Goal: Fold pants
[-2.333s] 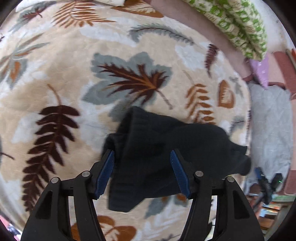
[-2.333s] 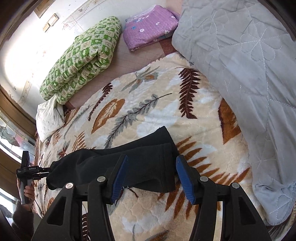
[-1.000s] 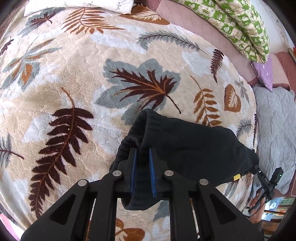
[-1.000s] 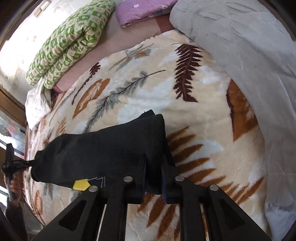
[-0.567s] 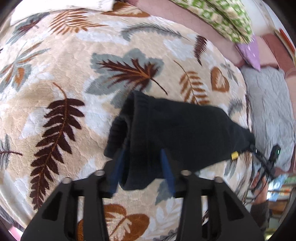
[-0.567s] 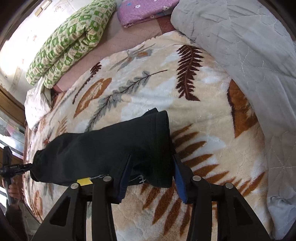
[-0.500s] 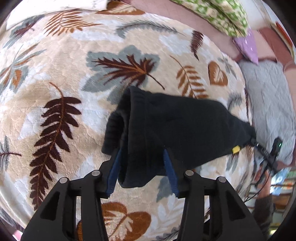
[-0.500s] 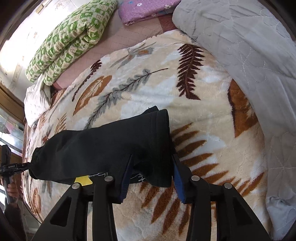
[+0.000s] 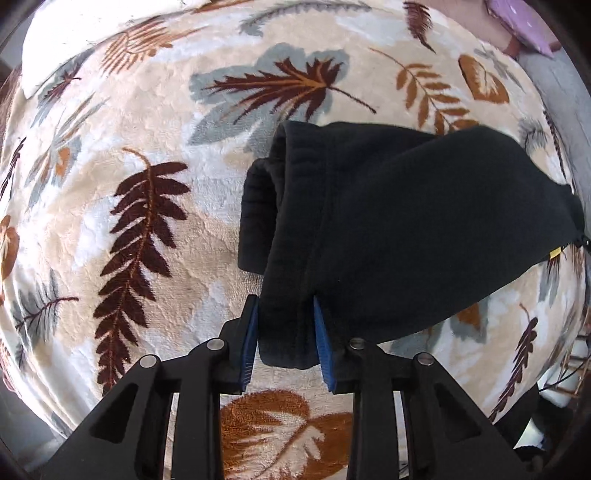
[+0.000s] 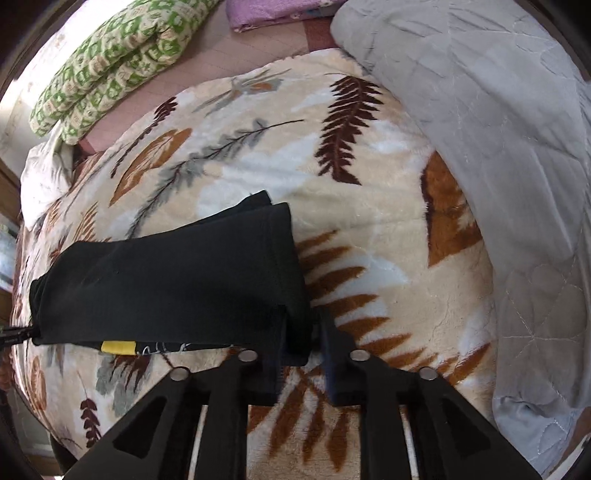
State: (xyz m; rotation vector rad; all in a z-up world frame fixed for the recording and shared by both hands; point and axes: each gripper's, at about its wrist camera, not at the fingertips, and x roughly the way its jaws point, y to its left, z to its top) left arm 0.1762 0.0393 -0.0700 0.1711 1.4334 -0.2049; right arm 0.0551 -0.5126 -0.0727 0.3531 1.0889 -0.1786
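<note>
Black fleece pants lie folded lengthwise on a leaf-print blanket. In the left wrist view, the ribbed waistband end sits between my left gripper fingers, which close on the fabric. In the right wrist view, the pants stretch to the left, with a yellow tag at the lower edge. My right gripper is shut on the leg-cuff end.
A grey quilt lies right of the blanket. A green patterned duvet and a purple folded cloth sit at the far edge. A white pillow lies at the left.
Both grippers opened over the pants ends, then closed again on the fabric. The pants now hang stretched between them, slightly raised.
</note>
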